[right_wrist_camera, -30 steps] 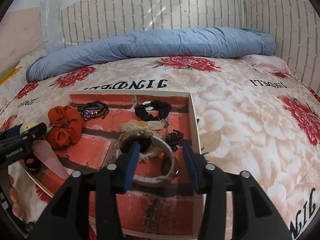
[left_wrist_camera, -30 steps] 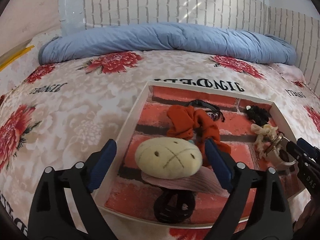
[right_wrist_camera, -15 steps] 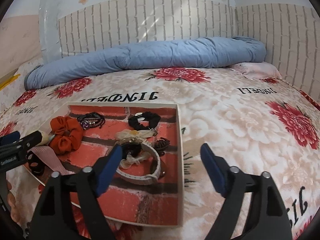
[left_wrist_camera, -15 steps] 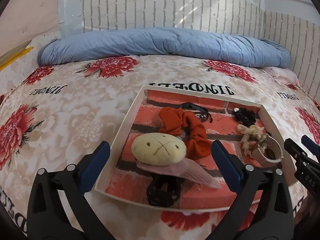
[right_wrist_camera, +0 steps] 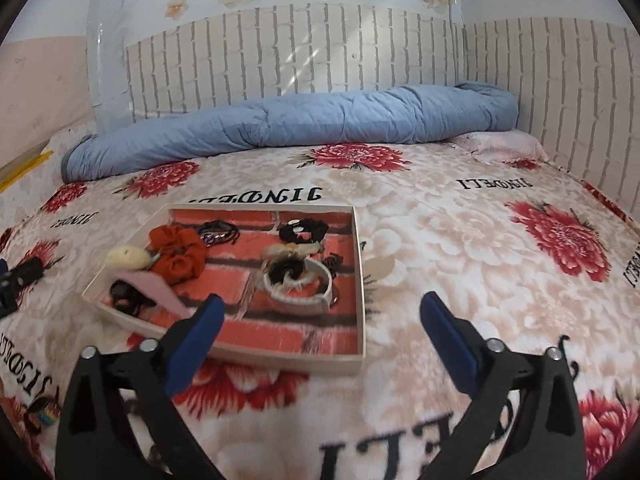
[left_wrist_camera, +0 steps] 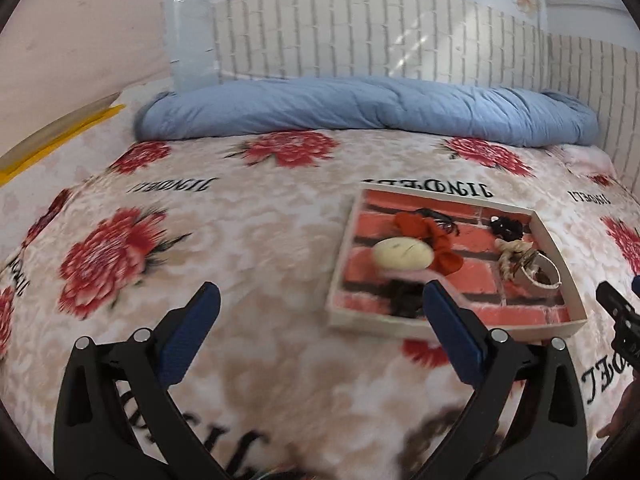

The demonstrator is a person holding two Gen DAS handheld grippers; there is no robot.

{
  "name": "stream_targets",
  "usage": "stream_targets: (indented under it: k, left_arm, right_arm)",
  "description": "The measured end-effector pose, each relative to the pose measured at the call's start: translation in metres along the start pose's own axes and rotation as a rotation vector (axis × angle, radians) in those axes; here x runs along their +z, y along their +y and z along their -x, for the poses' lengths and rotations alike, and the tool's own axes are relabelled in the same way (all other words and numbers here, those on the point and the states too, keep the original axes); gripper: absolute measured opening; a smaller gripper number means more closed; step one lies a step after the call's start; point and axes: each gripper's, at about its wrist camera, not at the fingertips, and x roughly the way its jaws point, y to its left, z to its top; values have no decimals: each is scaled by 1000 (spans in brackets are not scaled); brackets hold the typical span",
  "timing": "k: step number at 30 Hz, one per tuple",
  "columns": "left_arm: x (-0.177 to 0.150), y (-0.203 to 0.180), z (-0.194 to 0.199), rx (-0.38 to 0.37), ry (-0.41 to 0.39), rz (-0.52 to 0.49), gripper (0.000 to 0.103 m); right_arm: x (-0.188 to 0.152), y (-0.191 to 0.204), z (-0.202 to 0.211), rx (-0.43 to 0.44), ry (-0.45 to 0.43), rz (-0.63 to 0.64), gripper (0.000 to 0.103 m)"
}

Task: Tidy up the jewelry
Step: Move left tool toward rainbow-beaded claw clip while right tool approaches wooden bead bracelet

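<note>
While jaws gape, both grippers tilt downward.

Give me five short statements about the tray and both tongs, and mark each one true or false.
1. The orange scrunchie lies inside the tray. True.
2. The left tongs grip the cream plush piece. False: they hold nothing, and the piece lies in the tray.
3. The right tongs have nothing between them. True; they are opening.
4. The tray sits on the blue duvet. False: it rests on the floral blanket.
5. The white cuff lies outside the tray. False: it is inside.
</note>
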Motion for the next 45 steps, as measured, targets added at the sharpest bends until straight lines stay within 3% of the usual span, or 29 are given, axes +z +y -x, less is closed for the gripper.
stream_targets:
  k: [8,12,21,24,30,33,37,45]
  left_arm:
    - [-36,52,39,43,8,30,98]
    - [-55,66,41,51,28,21,98]
    - [-89,86,33,2,99,10,98]
    - [-94,95,33,-57,102,41,98]
    - [-105,91,37,-13,85,-13,98]
    - [-111,89,33,-24,121,-14,98]
    - [-120,86,22,-41,165,-24,98]
    - [-126,81,15,-111,189,-41,98]
  right_arm:
    - [-34,13,26,-64,48,31,99]
    - [-44,13,32,-52,67,6,99]
    - [-56,21,34,34,109,-8,99]
    - [-61,29,31,57,145,-8,99]
    - [-69,53,27,44,166,74,98]
    - [-71,57,25,56,187,70,96]
    - [-75,69,22,50,214,95,84]
    - [-83,84,11,72,273,88,78]
